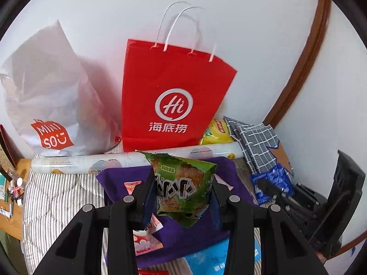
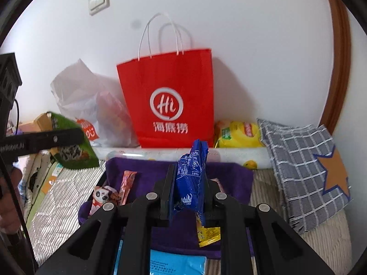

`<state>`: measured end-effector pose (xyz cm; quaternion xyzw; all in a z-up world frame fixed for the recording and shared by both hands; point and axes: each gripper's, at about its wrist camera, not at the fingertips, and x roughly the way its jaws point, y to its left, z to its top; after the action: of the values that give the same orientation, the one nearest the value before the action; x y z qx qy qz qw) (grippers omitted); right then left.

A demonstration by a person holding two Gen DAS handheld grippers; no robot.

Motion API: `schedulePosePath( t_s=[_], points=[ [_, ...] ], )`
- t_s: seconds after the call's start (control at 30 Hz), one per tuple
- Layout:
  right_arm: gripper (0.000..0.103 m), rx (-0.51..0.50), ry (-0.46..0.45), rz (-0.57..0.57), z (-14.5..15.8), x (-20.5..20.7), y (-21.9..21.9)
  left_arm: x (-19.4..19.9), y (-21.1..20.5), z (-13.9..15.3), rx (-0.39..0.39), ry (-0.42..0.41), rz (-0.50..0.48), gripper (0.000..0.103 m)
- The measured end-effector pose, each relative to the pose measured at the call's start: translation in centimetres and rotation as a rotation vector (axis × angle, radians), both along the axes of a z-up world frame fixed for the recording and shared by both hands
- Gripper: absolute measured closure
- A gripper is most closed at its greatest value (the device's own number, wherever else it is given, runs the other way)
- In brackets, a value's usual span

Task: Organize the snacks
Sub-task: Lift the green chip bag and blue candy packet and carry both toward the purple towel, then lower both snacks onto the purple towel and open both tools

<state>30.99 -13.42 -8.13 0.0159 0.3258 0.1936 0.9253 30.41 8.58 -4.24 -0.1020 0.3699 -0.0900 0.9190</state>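
My left gripper (image 1: 182,181) is shut on a green snack packet (image 1: 181,183) and holds it above a purple cloth (image 1: 197,233). My right gripper (image 2: 189,174) is shut on a blue snack packet (image 2: 190,178), also above the purple cloth (image 2: 142,169). A red paper bag (image 1: 169,96) with white handles stands against the wall behind both; it also shows in the right wrist view (image 2: 169,96). Pink snack sticks (image 1: 144,243) and a panda packet (image 2: 102,197) lie on the cloth. The left gripper with the green packet (image 2: 71,146) shows at the left of the right wrist view.
A white Miniso plastic bag (image 1: 50,105) stands left of the red bag. A long white roll (image 1: 128,160) lies before the bags. A yellow packet (image 2: 238,135) and a grey checked cloth (image 2: 302,167) sit at right. A light blue pack (image 2: 176,263) lies near.
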Motion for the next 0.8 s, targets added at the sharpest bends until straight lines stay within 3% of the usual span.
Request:
schedulePosePath(
  t_s=[0.27,0.5,0.6,0.8],
  points=[
    [0.086,-0.059,0.117,0.073,-5.5,2.0,1.9,4.1,1.0,-4.6,0.005,0.098,0.01,0.065],
    [0.086,-0.075,0.211,0.184,-8.1,1.9,2.9,6.5,0.8,-8.5,0.01,0.211,-0.017,0.065],
    [0.086,-0.135,0.231,0.178,-9.0,2.0,3.4,7.0,0.8,-9.7,0.027,0.248,-0.003,0.065],
    [0.086,-0.144,0.289,0.157,-10.3,2.7,3.2,7.4,0.7,-10.9,0.056,0.29,0.01,0.065]
  ],
)
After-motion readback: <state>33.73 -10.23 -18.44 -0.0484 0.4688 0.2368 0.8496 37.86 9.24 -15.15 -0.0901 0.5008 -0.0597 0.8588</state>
